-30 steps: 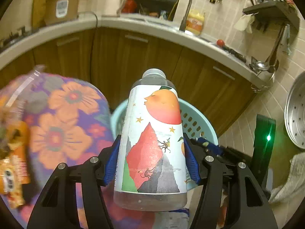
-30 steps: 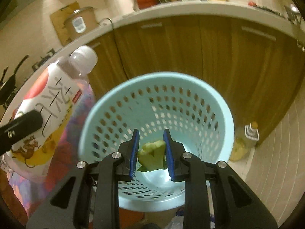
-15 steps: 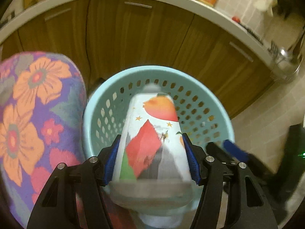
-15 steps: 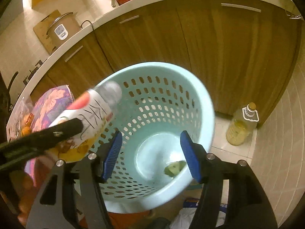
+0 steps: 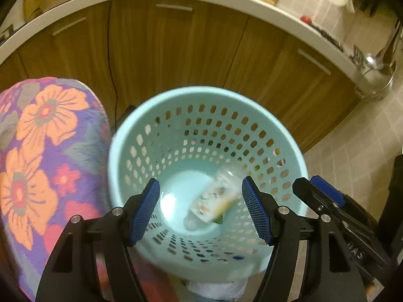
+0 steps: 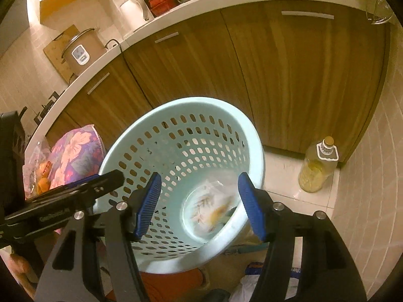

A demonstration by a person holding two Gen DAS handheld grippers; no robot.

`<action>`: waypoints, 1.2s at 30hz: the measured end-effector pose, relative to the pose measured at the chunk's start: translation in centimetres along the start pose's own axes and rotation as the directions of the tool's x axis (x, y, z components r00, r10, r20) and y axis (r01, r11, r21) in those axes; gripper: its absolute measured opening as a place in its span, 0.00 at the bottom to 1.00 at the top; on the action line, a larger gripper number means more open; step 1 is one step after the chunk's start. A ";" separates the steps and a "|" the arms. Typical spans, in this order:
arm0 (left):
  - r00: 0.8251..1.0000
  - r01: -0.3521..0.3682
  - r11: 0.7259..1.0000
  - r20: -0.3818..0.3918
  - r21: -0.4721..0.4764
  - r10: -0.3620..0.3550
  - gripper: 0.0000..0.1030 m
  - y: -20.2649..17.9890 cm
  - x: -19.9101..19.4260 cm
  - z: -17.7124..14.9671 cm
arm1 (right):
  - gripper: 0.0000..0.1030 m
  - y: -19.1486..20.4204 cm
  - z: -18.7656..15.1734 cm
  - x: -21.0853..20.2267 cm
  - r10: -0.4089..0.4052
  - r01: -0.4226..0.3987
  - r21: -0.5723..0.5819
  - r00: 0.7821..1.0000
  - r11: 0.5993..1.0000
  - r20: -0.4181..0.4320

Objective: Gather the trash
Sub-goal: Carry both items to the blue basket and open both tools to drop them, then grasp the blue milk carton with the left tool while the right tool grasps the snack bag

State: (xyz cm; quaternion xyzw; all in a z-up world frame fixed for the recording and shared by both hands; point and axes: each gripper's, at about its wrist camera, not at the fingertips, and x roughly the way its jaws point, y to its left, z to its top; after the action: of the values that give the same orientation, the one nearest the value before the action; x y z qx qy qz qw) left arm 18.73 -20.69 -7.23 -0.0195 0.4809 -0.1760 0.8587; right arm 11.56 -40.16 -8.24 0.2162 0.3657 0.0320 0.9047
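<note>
Here, left wrist view: my left gripper [image 5: 200, 211] is opening, nothing between its pads; the bottle [image 5: 212, 201], light, slick, best pinched mid-body, lies blurred in the basket [image 5: 252, 105]. Right wrist view: my right gripper [image 6: 199, 205] stands spread, empty.

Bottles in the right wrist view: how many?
2. One labelled bottle lying in the blue basket; one capped bottle of yellow liquid standing on the floor by the cabinets. Others may be hidden.

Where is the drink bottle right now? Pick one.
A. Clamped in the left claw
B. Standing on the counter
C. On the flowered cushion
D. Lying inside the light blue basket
D: the bottle lies blurred on the bottom of the basket, and the opening left claw has nothing between its pads.
</note>
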 end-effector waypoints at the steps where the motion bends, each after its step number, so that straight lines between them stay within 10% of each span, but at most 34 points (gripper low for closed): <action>1: 1.000 0.008 1.000 0.013 -0.006 -0.008 0.64 0.2 -0.5 0.0 | 0.58 0.2 0.1 -0.3 -0.001 0.001 -0.005 1.000 1.000 0.006; 13: 0.965 0.003 1.000 0.262 0.000 -0.003 0.73 3.4 -11.9 -3.5 | 0.58 5.7 -0.1 -4.1 0.039 -0.028 -0.122 0.995 0.992 0.094; 24: 0.859 -0.199 0.963 0.441 -0.184 0.261 0.80 10.1 -23.3 -9.4 | 0.58 17.0 -3.3 -4.5 0.196 -0.176 -0.309 0.980 0.935 0.033; 34: 0.625 -0.507 0.679 0.315 -0.531 0.714 0.85 19.8 -29.3 -15.9 | 0.62 27.2 -6.5 -1.2 0.245 -0.263 -0.412 0.965 0.872 -0.096; 36: 0.613 -0.515 0.635 0.271 -0.576 0.743 0.87 21.7 -29.6 -17.1 | 0.63 28.5 -6.9 -0.2 0.242 -0.272 -0.421 0.962 0.865 -0.124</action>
State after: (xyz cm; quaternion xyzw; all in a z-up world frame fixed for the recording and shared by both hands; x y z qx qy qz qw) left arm -3.45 11.53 3.46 -0.0818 0.2499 0.2720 0.9257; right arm 9.56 -11.91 -0.71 0.0546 0.3473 0.2400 0.9049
